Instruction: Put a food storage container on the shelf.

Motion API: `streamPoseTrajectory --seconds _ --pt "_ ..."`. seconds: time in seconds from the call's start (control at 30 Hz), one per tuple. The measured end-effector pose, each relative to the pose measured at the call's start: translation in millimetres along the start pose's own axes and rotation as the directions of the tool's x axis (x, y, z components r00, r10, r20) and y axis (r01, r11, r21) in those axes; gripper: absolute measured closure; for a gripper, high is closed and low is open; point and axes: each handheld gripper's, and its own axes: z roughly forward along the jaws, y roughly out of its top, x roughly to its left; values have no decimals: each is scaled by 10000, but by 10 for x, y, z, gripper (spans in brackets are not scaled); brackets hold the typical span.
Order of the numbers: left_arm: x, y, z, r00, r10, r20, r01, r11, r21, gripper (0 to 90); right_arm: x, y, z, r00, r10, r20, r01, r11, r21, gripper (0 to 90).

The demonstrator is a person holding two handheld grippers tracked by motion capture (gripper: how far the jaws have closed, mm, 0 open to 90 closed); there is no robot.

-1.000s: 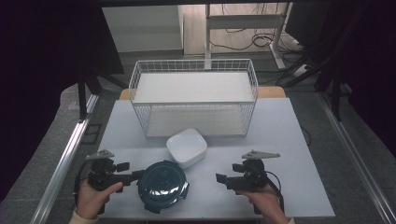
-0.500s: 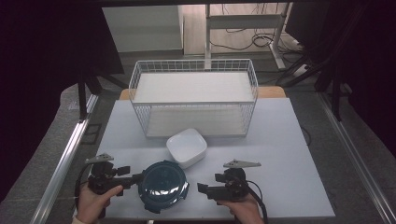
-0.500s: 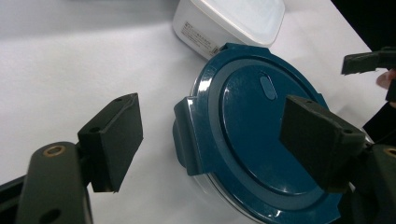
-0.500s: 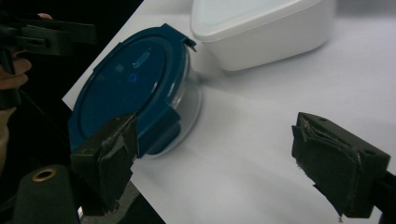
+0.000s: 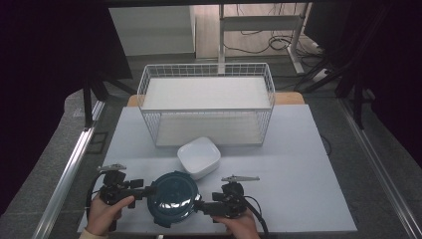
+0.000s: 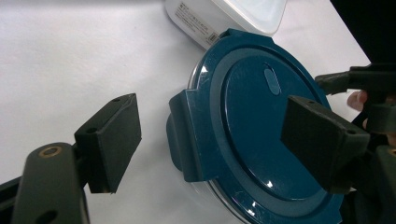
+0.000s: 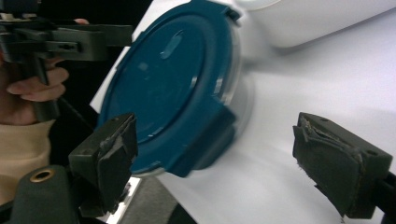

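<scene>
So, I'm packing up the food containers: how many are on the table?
2. A round container with a dark blue lid sits at the near edge between the left tongs and right tongs. A white square container touches it, in front of the wire basket.

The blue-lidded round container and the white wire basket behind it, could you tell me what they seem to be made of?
Round container: lid looks like glossy blue plastic with moulded clip tabs and highlights; the body under it seems clear plastic or glass. Wire basket: apparently thin white-coated metal mesh.
</scene>
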Motion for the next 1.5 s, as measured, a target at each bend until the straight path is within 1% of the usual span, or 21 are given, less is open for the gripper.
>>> streamPoseTrajectory --seconds 0.07,0.1,0.13,0.27,0.3,0.43,0.5,0.63,0.67,0.8,0.93,1.0,1.1,1.13,1.2,1.23,1.27,1.3,1.33,1.47,1.5 --pt "19 6 41 9999 -109 134 108 9999 104 196 45 -28 87 10000 68 -55 -68 9999 105 137" --pt "19 6 41 9999 -109 134 108 9999 104 196 51 -35 104 9999 127 -45 -126 9998 134 138" --pt "38 9 67 9993 -220 289 216 9997 139 197 55 -46 128 9996 281 -101 -279 9995 167 138" --pt "71 11 98 9975 -448 548 437 9988 216 198 62 -68 197 9979 589 -268 -581 9979 286 141" --pt "88 4 113 9965 -527 653 506 9981 345 199 65 -72 209 9978 606 -280 -597 9978 296 144" --pt "114 -13 147 9922 -833 929 794 9958 452 207 86 -82 248 9965 729 -409 -713 9967 390 155" --pt "123 -22 172 9901 -959 1023 910 9945 512 216 90 -89 272 9953 855 -452 -837 9956 415 176" --pt "129 -44 234 9843 -1188 1309 1080 9903 871 241 88 -111 302 9904 1199 -685 -1167 9920 486 222" --pt "132 -51 249 9837 -1272 1273 1163 9892 896 262 93 -121 318 9884 1338 -711 -1303 9901 525 239" --pt "141 -56 246 9818 -1397 1285 1286 9875 906 281 95 -127 325 9878 1466 -521 -1440 9883 505 268" --pt "178 -54 250 9758 -1616 1475 1485 9842 961 301 71 -149 325 9767 2038 -674 -2010 9785 468 289" --pt "176 -53 249 9758 -1622 1463 1491 9841 969 303 64 -149 321 9754 2091 -693 -2062 9774 463 301" --pt "170 -49 249 9749 -1715 1419 1584 9824 991 305 44 -133 296 9700 2324 -712 -2306 9725 335 346" --pt "173 -48 246 9739 -1761 1428 1627 9815 1007 313 33 -134 292 9660 2467 -773 -2450 9690 308 355" --pt "185 -51 239 9711 -1883 1468 1750 9796 987 318 28 -136 293 9658 2470 -783 -2456 9690 275 359" --pt "188 -55 230 9689 -1980 1487 1849 9780 969 332 18 -136 289 9596 2682 -852 -2668 9634 272 371" --pt "188 -55 230 9689 -1980 1487 1849 9780 969 336 18 -136 287 9567 2774 -885 -2760 9607 280 376" --pt "187 -55 223 9685 -1997 1488 1867 9776 967 336 18 -136 287 9567 2774 -885 -2760 9607 280 376" --pt "180 -56 210 9686 -2000 1475 1873 9776 958 347 8 -135 282 9529 2882 -945 -2868 9576 282 388" --pt "158 -68 159 9680 -2006 1510 1895 9782 846 376 0 -141 273 9503 2945 -1013 -2936 9556 239 404" --pt "152 -75 141 9677 -2003 1530 1898 9785 808 376 -1 -143 268 9475 3020 -1048 -3013 9533 229 411"
